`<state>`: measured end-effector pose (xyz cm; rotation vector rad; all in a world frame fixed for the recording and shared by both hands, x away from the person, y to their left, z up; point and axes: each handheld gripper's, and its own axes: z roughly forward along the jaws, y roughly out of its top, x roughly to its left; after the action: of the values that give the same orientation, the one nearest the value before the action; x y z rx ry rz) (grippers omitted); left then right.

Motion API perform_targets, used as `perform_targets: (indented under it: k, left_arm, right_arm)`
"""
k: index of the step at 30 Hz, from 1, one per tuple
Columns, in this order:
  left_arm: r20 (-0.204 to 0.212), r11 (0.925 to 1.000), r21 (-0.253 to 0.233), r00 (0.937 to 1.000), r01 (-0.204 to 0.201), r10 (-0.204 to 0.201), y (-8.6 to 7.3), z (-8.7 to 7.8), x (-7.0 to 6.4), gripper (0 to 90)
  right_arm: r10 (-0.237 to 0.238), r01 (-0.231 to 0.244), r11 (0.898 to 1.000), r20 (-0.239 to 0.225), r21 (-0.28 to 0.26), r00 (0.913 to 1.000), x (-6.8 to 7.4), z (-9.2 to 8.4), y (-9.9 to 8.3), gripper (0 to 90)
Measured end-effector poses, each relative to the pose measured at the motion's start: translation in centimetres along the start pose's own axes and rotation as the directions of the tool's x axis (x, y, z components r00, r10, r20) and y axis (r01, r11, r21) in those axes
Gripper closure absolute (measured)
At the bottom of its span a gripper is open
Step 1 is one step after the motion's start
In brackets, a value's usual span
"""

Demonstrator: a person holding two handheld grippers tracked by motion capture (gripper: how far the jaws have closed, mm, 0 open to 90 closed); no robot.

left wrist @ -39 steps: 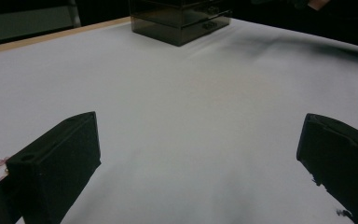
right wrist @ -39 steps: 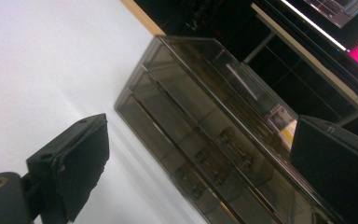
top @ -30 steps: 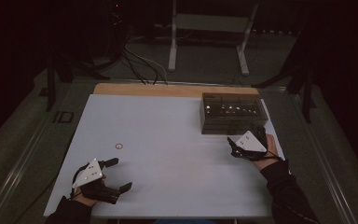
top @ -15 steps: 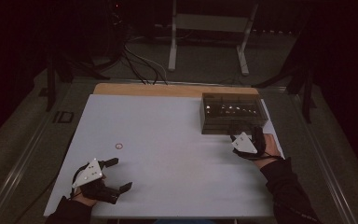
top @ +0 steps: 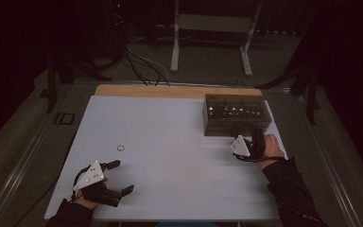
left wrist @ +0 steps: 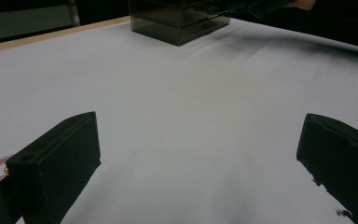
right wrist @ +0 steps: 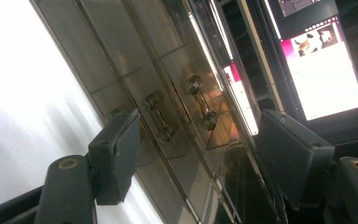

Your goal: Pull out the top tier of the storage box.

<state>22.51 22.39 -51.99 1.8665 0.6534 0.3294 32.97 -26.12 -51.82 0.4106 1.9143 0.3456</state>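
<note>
A: Starting from the left, what sits on the white table (top: 170,179)?

B: The left gripper (top: 119,178), near the table's front edge and well apart from the smoky clear drawer box (top: 236,116). Its jaws are spread wide with only bare tabletop between them, as the left gripper view (left wrist: 200,154) shows.

A: And moving toward the box?

B: A small red ring (top: 120,148) lies flat on the table, between the left gripper and the box but much nearer the gripper. Nothing touches it.

A: Then the box itself?

B: It stands at the far right of the table, close to the wooden strip (top: 170,91) along the back edge. Its drawers have small metal handles (right wrist: 200,102).

A: And the right gripper?

B: The right gripper (top: 246,137) is right at the box's front face. In the right gripper view (right wrist: 196,144) its jaws have just been closing, but stand apart on either side of the two handles, with neither pad pressing on them.
</note>
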Motion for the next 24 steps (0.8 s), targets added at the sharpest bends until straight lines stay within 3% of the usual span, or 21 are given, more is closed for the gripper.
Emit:
perform_targets:
  k: [12,14,19,24]
  left_arm:
    - [-0.001,1.0000,0.007,1.0000,-0.006,0.006,0.0,0.1,0.0,1.0]
    - [0.000,1.0000,0.006,1.0000,-0.006,0.006,0.0,0.1,0.0,1.0]
    - [-0.002,1.0000,0.005,1.0000,-0.005,0.005,0.0,0.0,0.0,1.0]
    - [-0.002,1.0000,0.007,1.0000,-0.006,0.006,0.0,0.0,0.0,1.0]
  right_arm:
    - [-0.106,0.102,0.992,0.060,0.070,0.9925,0.5,0.7,0.3,32.0]
    - [-0.133,0.127,0.989,0.074,0.077,0.9883,0.6,0.8,0.3,40.6]
    - [-0.174,0.166,0.982,0.083,0.090,0.9813,0.8,1.0,0.4,44.9]
    - [-0.210,0.198,0.974,0.116,0.112,0.9708,0.9,1.5,0.4,55.5]
